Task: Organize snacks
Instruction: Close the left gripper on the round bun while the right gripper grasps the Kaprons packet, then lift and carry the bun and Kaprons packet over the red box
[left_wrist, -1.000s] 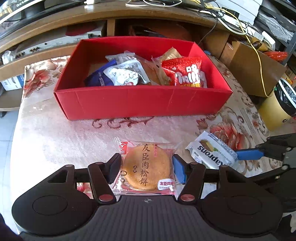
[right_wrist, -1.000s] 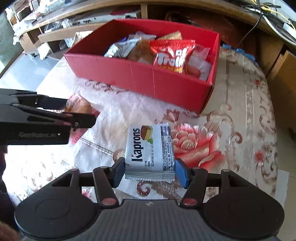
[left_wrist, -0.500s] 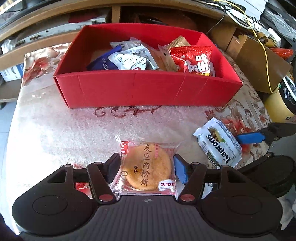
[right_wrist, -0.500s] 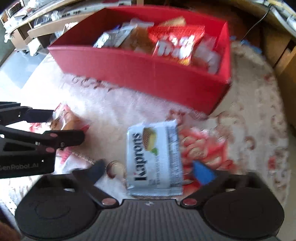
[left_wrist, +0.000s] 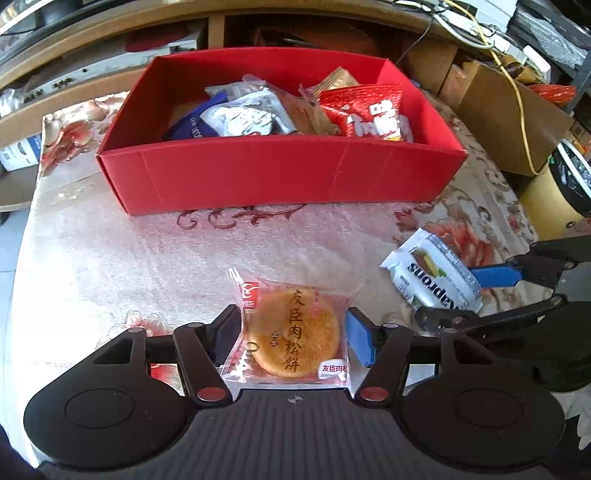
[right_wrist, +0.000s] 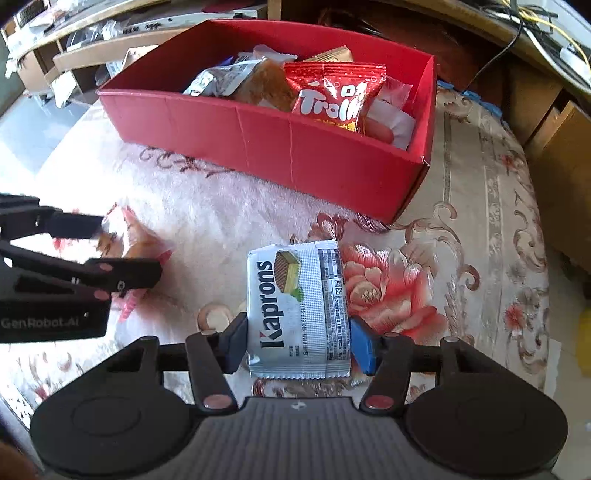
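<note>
Since half a second ago my right gripper (right_wrist: 297, 341) has sprung wide and come back in: its jaws have just been closing and now pinch the wafer pack (right_wrist: 298, 310) by its two long edges. My left gripper (left_wrist: 293, 338) has kept its place, jaws pressed on the sides of the cake packet (left_wrist: 293, 332). Both snacks sit low over the floral cloth (left_wrist: 110, 258), short of the red box (left_wrist: 280, 173), which lies at twelve o'clock in the left view and between eleven and one in the right. From the left camera I see the wafer pack (left_wrist: 432, 278) at three o'clock with the right gripper (left_wrist: 461, 299) on it; from the right camera the left gripper (right_wrist: 114, 247) and cake packet (right_wrist: 142, 242) show at nine o'clock, close beside my own pack but apart. Between each snack and the box interior stands only the box's near wall. Inside, the right half is heaped: a red Trolli bag (right_wrist: 332, 98), silver packs (left_wrist: 243, 114), a tan one. The left end shows bare floor. Beyond the cloth at two o'clock stand cardboard cartons (left_wrist: 509, 110) and a yellow cable (left_wrist: 521, 107).
</note>
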